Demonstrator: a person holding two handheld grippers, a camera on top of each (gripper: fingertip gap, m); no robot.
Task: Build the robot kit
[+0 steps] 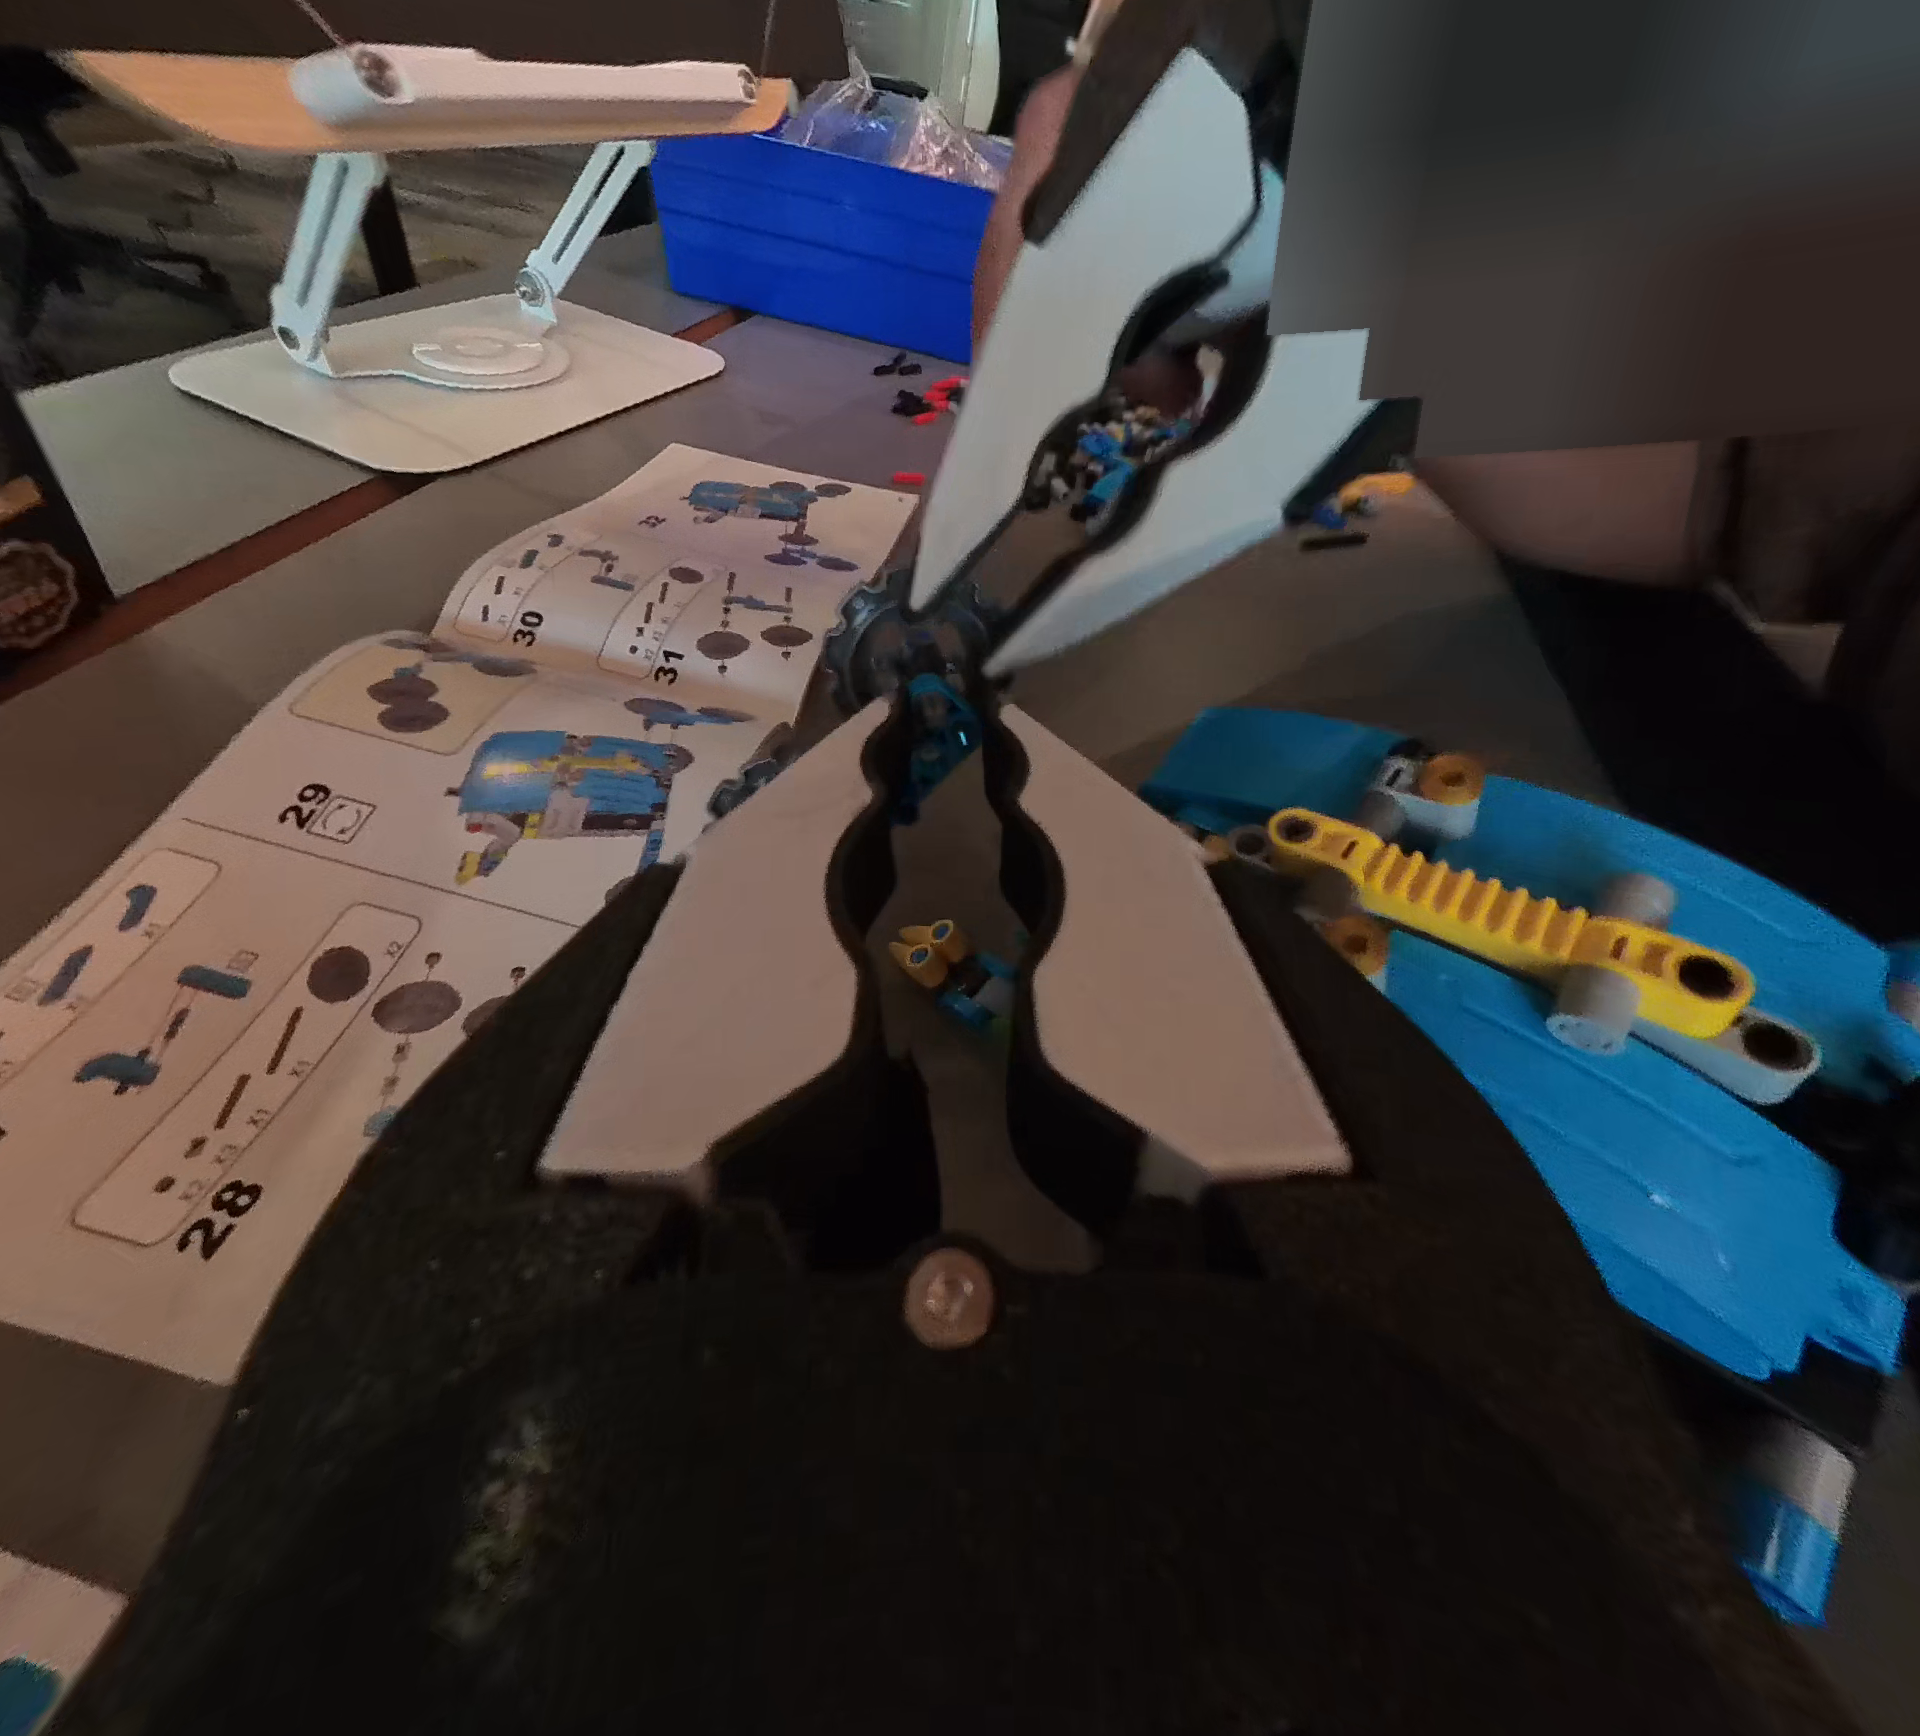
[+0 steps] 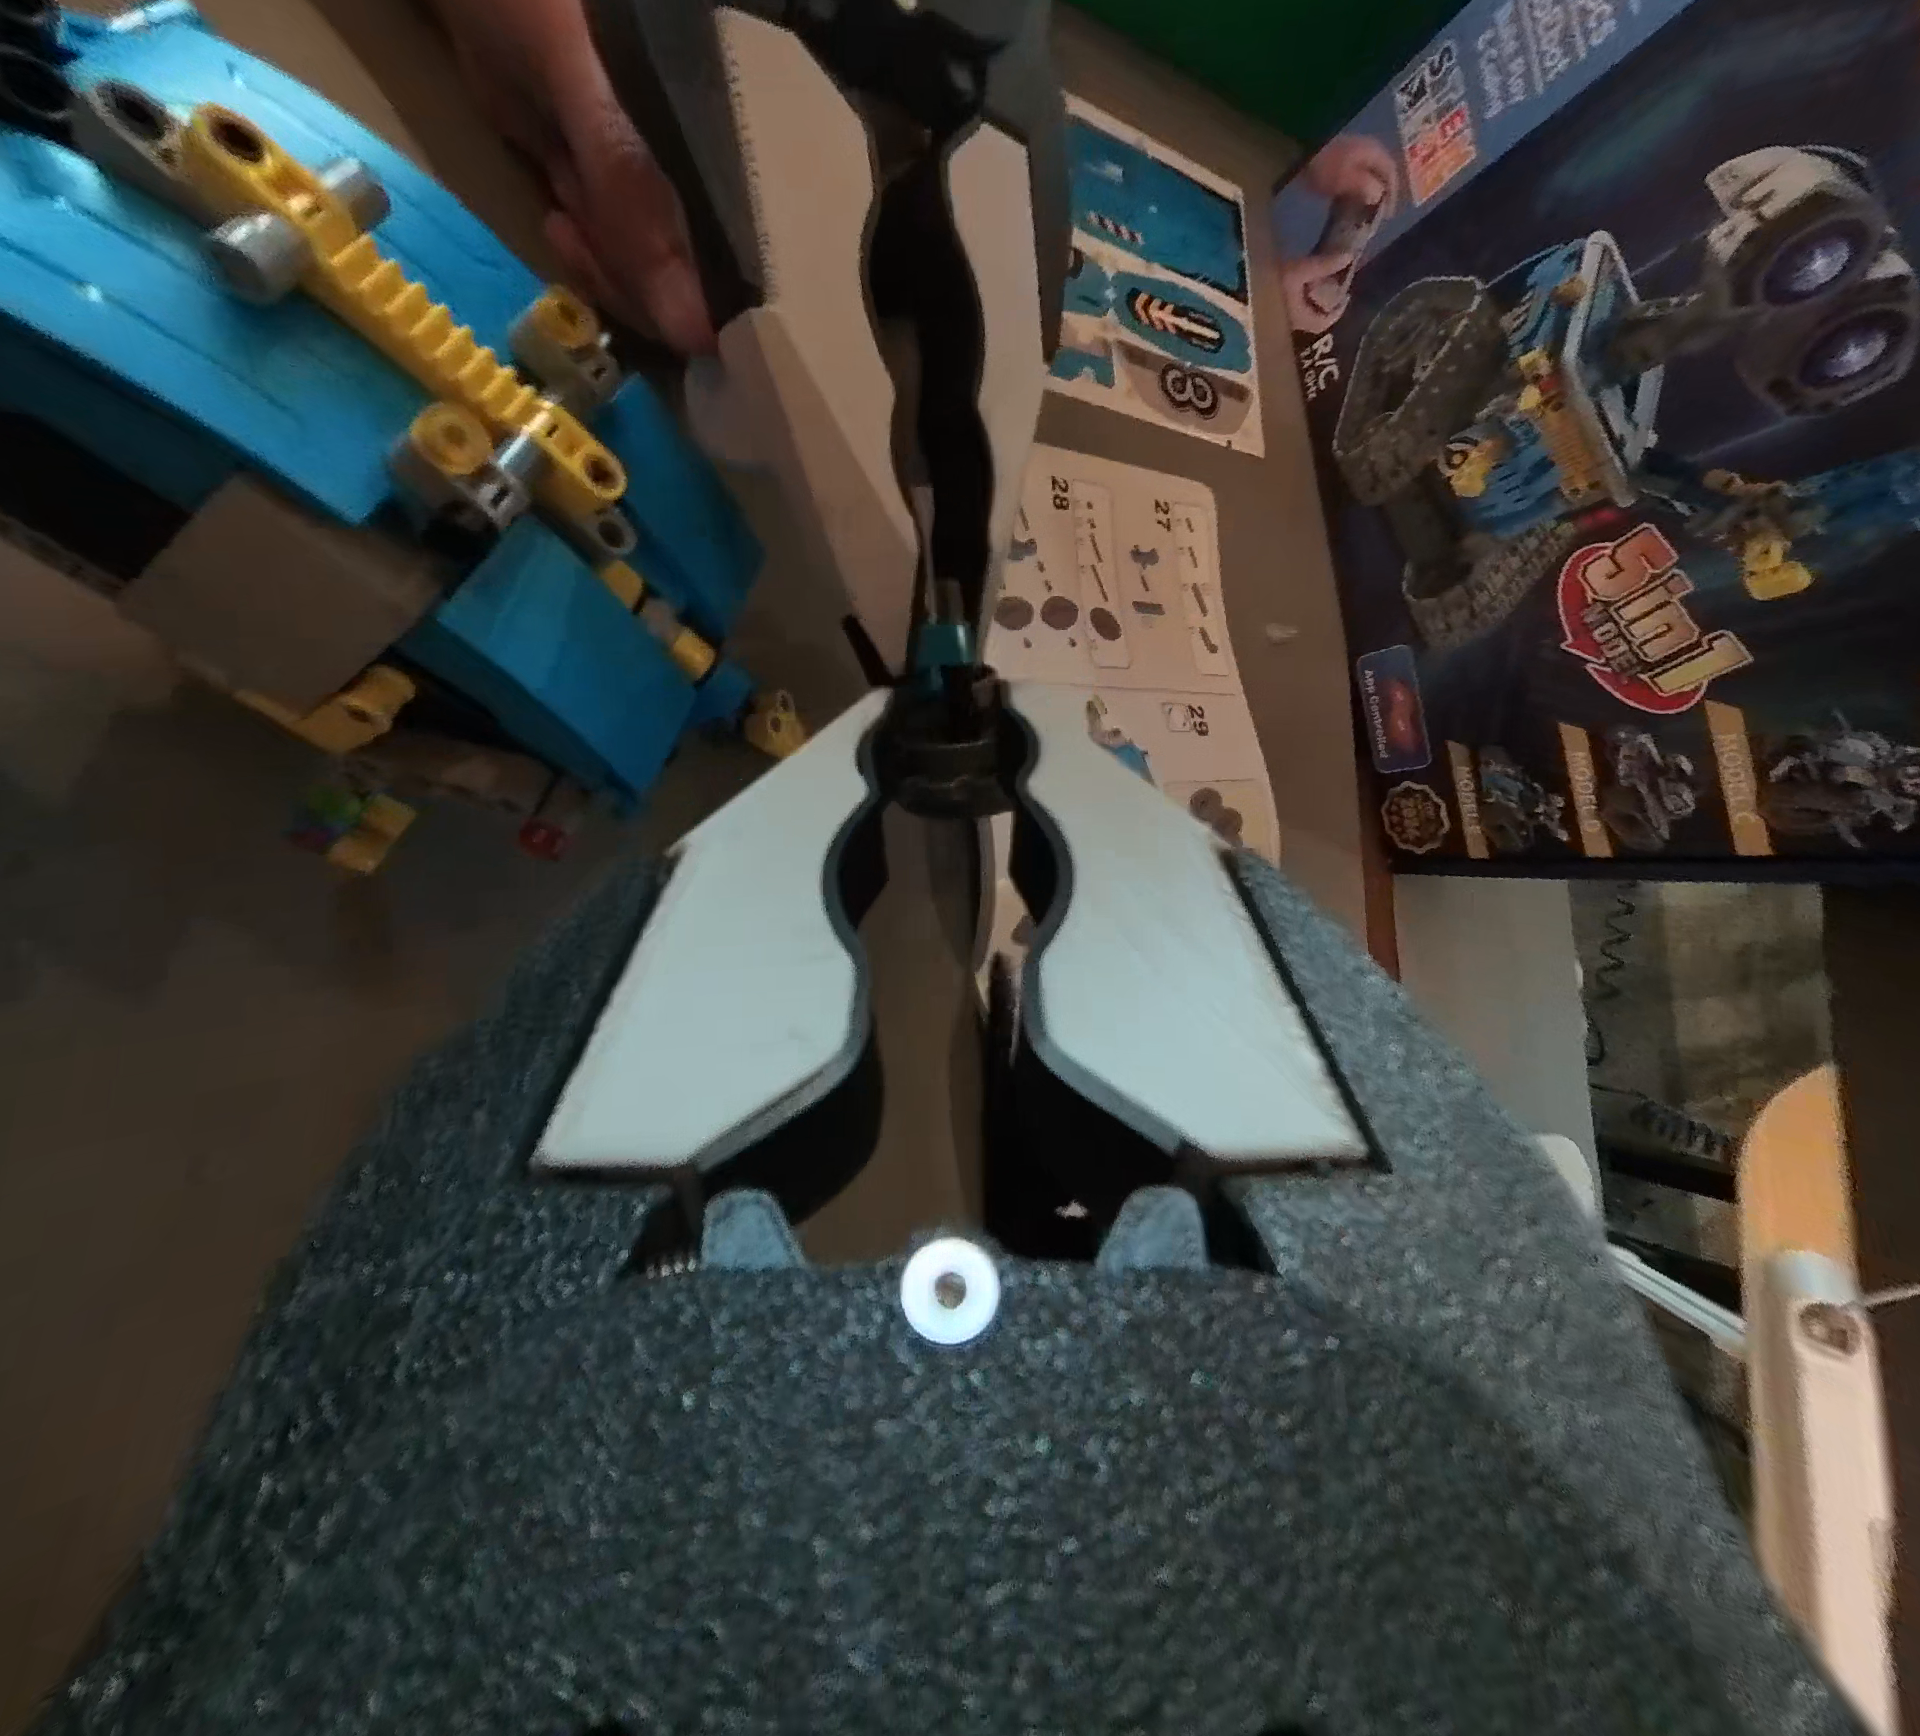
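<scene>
My left gripper (image 1: 935, 712) is shut on a small teal connector piece (image 1: 938, 736), held above the table. My right gripper (image 1: 948, 642) comes in from above in the left wrist view and meets it tip to tip. It is shut on a dark toothed gear (image 1: 878, 637). In the right wrist view my right gripper (image 2: 940, 725) clamps the dark gear (image 2: 940, 767). The teal piece (image 2: 940, 647) sits against the gear's centre, pinched by my left gripper (image 2: 938, 611). A hand (image 2: 582, 159) holds the left gripper.
A blue brick model (image 1: 1610, 1167) with a yellow toothed rack (image 1: 1507, 938) lies to the right; it also shows in the right wrist view (image 2: 156, 232). An open instruction booklet (image 1: 416, 855), a white stand (image 1: 447, 377), a blue bin (image 1: 821, 232), loose pins (image 1: 925, 398) and the kit box (image 2: 1610, 439) surround it. Less than 4 cm separates the two grippers' tips.
</scene>
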